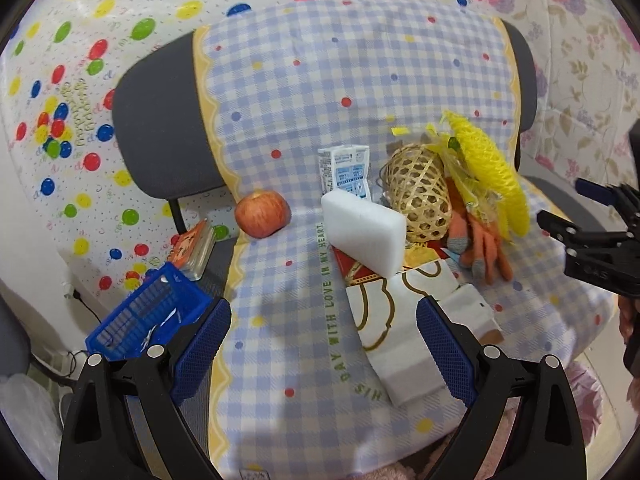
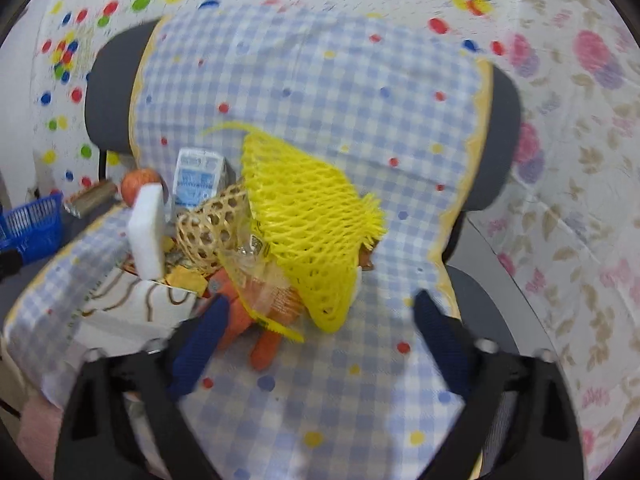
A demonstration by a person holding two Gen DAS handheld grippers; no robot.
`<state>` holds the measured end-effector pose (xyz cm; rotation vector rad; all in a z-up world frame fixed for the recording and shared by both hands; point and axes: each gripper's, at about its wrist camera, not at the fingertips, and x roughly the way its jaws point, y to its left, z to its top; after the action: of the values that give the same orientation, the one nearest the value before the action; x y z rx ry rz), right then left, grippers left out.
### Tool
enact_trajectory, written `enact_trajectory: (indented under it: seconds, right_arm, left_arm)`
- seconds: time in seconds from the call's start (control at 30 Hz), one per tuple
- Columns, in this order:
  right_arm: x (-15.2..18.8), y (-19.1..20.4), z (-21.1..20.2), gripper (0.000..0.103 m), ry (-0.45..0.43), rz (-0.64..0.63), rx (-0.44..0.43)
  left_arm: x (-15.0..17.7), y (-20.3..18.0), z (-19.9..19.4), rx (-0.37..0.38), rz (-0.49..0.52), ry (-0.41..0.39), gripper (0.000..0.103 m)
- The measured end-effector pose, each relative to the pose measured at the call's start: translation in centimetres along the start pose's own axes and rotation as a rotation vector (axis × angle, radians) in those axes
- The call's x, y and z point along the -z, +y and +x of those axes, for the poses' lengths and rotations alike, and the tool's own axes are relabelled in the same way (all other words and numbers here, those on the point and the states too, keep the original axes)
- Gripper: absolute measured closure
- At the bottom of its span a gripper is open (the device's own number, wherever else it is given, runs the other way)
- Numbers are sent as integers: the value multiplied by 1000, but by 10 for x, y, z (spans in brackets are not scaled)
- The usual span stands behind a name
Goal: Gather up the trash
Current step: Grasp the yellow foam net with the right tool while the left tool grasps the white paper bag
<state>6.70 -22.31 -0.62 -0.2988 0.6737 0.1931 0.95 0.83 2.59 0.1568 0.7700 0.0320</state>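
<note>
On a chair draped in a blue checked cloth (image 1: 300,100) lies a heap: a yellow foam net (image 2: 304,216), a crinkled clear wrapper (image 2: 264,280), an orange glove (image 2: 268,344), a woven bamboo ball (image 1: 420,196), a small milk carton (image 1: 346,172), a white foam block (image 1: 364,228) and a red apple (image 1: 262,212). My right gripper (image 2: 320,328) is open, its fingers either side of the net's lower tip and the glove, touching neither. My left gripper (image 1: 324,344) hangs open over the seat's front, beside a white pack with a line drawing (image 1: 400,340).
A blue plastic basket (image 1: 148,312) stands on the floor left of the chair, next to a small box (image 1: 192,248). Sheets with coloured dots and flowers cover the walls behind. The right gripper (image 1: 560,204) enters the left wrist view at the right edge.
</note>
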Motion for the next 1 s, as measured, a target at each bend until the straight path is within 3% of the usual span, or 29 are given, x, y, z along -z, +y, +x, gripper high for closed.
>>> enact_trajectory:
  seconds: [0.1, 0.27, 0.4, 0.47, 0.73, 1.0]
  right_arm:
    - [-8, 5, 23, 37, 3, -40, -6]
    - [-21, 11, 53, 42, 3, -83, -14]
    - [-33, 6, 56, 80, -31, -72, 10]
    - [-36, -9, 42, 86, -66, -1, -9]
    - [-18, -63, -41, 89, -167, 207, -21]
    - [32, -76, -90, 89, -132, 334, -100]
  left_arm:
    - [-4, 1, 14, 36, -30, 26, 10]
    - [-2, 2, 33, 36, -49, 61, 10]
    - [-1, 6, 39, 36, -60, 63, 10]
    - [-2, 8, 39, 47, -80, 52, 10]
    - [-1, -17, 44, 71, -39, 41, 10]
    - [25, -38, 51, 150, 45, 45, 11]
